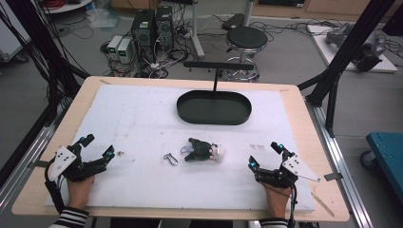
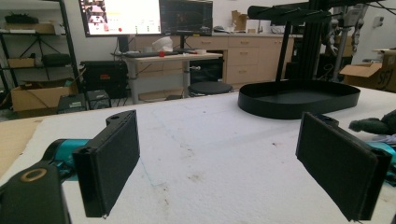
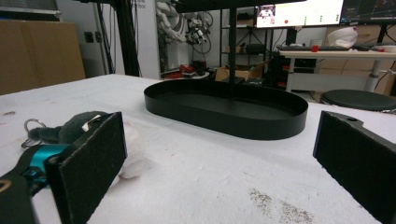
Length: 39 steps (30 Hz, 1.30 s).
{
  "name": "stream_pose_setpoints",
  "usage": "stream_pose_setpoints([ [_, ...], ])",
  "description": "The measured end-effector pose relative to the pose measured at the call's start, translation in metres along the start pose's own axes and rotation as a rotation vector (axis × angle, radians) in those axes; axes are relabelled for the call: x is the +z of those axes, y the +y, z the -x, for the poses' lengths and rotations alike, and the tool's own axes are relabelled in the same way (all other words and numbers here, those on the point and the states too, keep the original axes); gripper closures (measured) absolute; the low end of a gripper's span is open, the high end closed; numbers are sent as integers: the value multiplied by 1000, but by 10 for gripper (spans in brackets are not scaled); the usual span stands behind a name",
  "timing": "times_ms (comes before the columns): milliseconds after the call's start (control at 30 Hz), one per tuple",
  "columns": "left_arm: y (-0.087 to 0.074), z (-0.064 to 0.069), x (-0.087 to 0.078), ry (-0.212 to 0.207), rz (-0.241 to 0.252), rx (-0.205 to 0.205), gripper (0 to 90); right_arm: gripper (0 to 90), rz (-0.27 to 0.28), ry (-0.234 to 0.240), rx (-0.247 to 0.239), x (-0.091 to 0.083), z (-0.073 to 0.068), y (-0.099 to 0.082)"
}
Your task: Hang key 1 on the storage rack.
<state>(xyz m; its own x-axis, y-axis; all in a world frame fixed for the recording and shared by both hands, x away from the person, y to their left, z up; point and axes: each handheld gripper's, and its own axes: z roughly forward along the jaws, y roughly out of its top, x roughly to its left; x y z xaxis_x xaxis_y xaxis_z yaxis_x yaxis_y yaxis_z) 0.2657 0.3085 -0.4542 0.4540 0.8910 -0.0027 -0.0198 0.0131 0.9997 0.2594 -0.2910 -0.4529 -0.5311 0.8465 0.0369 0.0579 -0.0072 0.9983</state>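
Open-jawed right gripper [image 1: 265, 154], left gripper [image 1: 99, 146]; unlabelled plush keychain [image 1: 202, 150] between.

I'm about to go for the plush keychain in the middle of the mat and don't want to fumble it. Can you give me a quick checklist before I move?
1. Right gripper jaws open, nothing between them: ok.
2. Left gripper jaws open, nothing between them: ok.
3. Plush keychain lies free on the white mat, apart from both grippers: ok.
4. Metal clasp beside the plush, joined to it or loose: cannot tell.
5. Black oval tray sits empty behind the plush: ok.
6. Path from the right gripper to the plush unobstructed: ok.
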Motion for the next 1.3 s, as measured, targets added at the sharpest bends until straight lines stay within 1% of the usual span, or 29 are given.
stream_pose_setpoints([
  [133,0,0,0,-1,-5,6,139,19,0,-2,-7,0,0,0],
  [200,0,0,0,-1,-3,1,140,20,-4,0,-7,0,-2,0],
  [233,0,0,0,-2,-2,2,139,20,-2,-1,-20,0,-2,0],
  [267,0,0,0,-2,-5,5,140,20,-4,-3,-22,0,-2,0],
  [333,0,0,0,-1,-2,1,139,20,0,-2,-20,0,-2,0],
  [367,0,0,0,-2,-3,1,140,20,-2,-3,-9,0,-2,0],
  [433,0,0,0,-2,-3,1,140,19,6,-4,-18,0,-1,0],
  [467,0,0,0,-2,-4,5,139,20,-3,-2,-9,0,-2,0],
  [500,0,0,0,-2,-6,6,140,20,-3,-2,-22,0,-2,0],
  [600,0,0,0,-1,-3,4,139,19,-3,-1,-27,1,-2,0],
  [733,0,0,0,-1,-1,6,139,20,-6,2,-12,1,-1,1],
  [800,0,0,-1,-2,2,7,139,20,-32,8,-2,3,0,2],
  [833,0,0,-1,-2,2,8,139,20,-32,8,-2,3,0,2],
  [867,0,0,-1,-2,2,7,139,19,-59,22,-15,6,0,3],
  [900,0,0,-1,-1,4,3,140,19,-77,24,-20,7,0,5],
  [933,0,0,-1,-3,4,2,140,19,-77,24,-20,7,0,5],
  [967,0,0,-1,-3,4,1,140,19,-94,35,-32,10,-1,10],
  [1033,0,0,0,-1,3,2,139,20,-93,39,-38,10,-2,12],
  [1067,0,0,0,-1,1,3,139,20,-103,52,-48,12,-4,19],
  [1100,0,0,0,-1,1,2,139,20,-103,52,-48,12,-4,19],
  [1133,0,0,0,-2,2,1,139,20,-107,59,-55,13,-4,21],
  [1167,0,0,0,-1,1,2,139,20,-128,80,-76,15,-5,27],
  [1233,0,0,0,0,2,2,140,20,-134,86,-81,16,-5,29],
  [1267,0,0,0,0,2,3,140,20,-146,107,-100,17,-5,35],
  [1300,0,0,0,0,2,2,140,20,-154,119,-107,18,-6,39],
])
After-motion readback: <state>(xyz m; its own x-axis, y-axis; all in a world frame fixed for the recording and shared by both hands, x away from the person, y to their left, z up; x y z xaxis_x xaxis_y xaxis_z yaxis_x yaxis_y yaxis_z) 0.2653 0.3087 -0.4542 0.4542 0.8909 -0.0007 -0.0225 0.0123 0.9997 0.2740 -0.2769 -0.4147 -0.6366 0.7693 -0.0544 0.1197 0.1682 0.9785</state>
